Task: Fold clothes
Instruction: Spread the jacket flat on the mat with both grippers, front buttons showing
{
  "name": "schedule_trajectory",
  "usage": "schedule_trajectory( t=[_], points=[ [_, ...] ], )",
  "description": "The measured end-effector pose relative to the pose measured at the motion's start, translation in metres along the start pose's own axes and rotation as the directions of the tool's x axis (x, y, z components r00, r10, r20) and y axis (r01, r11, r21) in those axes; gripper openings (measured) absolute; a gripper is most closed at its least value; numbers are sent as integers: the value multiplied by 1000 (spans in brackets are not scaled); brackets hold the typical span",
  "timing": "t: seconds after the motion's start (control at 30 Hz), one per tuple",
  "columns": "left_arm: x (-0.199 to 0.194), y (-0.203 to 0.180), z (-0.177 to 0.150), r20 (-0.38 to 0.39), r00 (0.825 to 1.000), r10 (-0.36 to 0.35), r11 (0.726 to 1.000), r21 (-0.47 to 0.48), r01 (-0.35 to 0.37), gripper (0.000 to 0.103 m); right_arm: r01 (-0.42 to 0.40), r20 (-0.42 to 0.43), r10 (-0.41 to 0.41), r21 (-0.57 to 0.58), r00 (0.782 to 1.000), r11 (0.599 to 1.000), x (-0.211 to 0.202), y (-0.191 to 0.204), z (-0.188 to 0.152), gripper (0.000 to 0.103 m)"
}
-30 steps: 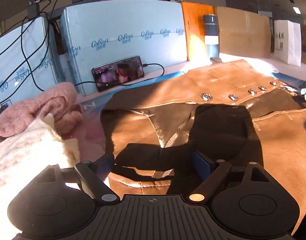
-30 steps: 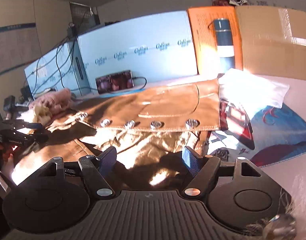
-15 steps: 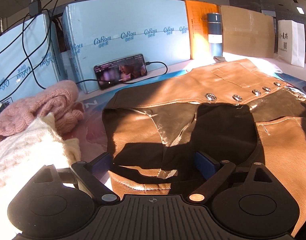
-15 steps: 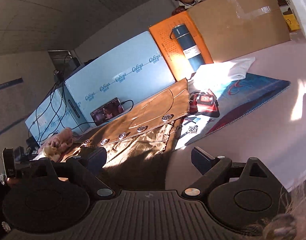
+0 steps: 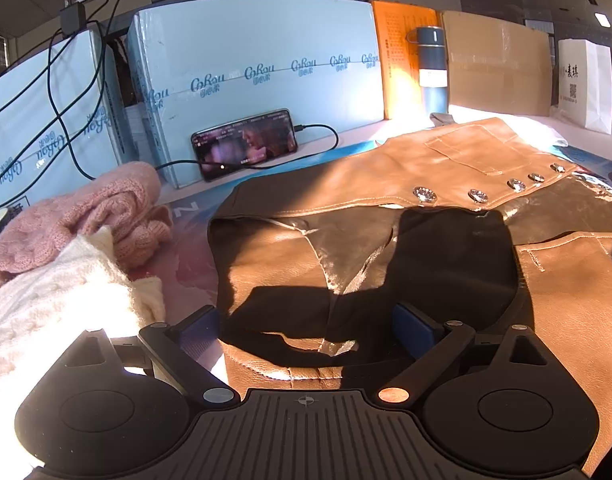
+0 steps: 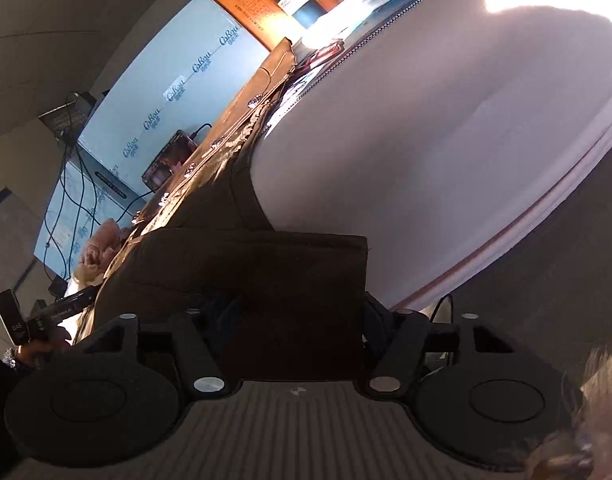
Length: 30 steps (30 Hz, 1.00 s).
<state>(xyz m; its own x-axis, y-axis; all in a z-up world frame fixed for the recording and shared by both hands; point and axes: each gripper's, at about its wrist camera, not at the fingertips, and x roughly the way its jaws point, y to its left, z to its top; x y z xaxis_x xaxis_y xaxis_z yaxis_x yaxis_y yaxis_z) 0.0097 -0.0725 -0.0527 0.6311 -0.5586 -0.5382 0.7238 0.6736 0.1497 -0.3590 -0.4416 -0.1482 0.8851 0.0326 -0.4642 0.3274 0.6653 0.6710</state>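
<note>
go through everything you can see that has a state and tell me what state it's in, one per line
brown leather jacket: spread open on the table, not yet folded
left gripper: open, jaws astride the jacket's edge
right gripper: jaws have just been closing, dark jacket flap between them
phone: screen on, cable plugged in
pink knit: bunched up

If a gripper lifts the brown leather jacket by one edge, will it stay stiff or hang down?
The jacket will probably droop: it already creases and folds on the table. Its shiny surface may slip. The metal snaps probably add some weight along that edge.
</note>
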Motion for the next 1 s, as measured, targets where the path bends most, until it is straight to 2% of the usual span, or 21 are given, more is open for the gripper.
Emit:
schedule_trajectory(
  t=[0.03, 0.07, 0.17, 0.27, 0.37, 0.47, 0.53, 0.67, 0.73, 0.83, 0.93, 1.0],
  points=[
    [0, 0, 0, 0, 1000, 1, 1000, 0, -1, 96, 18, -1, -18, -5, 1000, 1000, 0, 0, 0, 26],
    [0, 0, 0, 0, 1000, 2, 1000, 1, -2, 96, 27, 6, -27, -17, 1000, 999, -1, 1, 0, 17],
    [-1, -1, 0, 4, 1000, 7, 1000, 9, -7, 96, 49, 33, -47, -58, 998, 997, -7, 7, 2, 9],
    [-4, -1, 1, 19, 1000, -1, 1000, 10, 0, 96, 59, 101, -46, -134, 994, 989, -19, 22, 9, 6],
    [-15, 2, 3, 108, 990, -87, 995, -45, 93, 96, 57, 168, -24, -198, 986, 979, -28, 37, 19, 5],
    [-22, 4, 8, 208, 947, -243, 953, -131, 273, 96, 51, 217, 5, -250, 976, 967, -31, 50, 30, 5],
    [-19, 0, 11, 216, 924, -316, 926, -144, 350, 96, 42, 234, 24, -273, 972, 961, -26, 56, 38, 5],
    [-7, -20, 17, 157, 905, -394, 905, -105, 412, 96, 21, 275, 58, -275, 960, 961, -14, 61, 49, 5],
    [-3, -28, 18, 119, 908, -402, 908, -73, 412, 96, 14, 288, 66, -266, 955, 964, -4, 63, 55, 5],
    [4, -35, 19, 83, 923, -375, 923, -53, 380, 96, -28, 311, 116, -275, 943, 961, 4, 70, 69, 5],
    [8, -35, 18, 76, 925, -373, 923, -72, 378, 96, -123, 342, 230, -306, 911, 944, 10, 82, 86, 5],
    [8, -36, 19, 79, 932, -354, 930, -78, 360, 96, -171, 352, 294, -340, 888, 925, 17, 94, 97, 5]
  ],
)
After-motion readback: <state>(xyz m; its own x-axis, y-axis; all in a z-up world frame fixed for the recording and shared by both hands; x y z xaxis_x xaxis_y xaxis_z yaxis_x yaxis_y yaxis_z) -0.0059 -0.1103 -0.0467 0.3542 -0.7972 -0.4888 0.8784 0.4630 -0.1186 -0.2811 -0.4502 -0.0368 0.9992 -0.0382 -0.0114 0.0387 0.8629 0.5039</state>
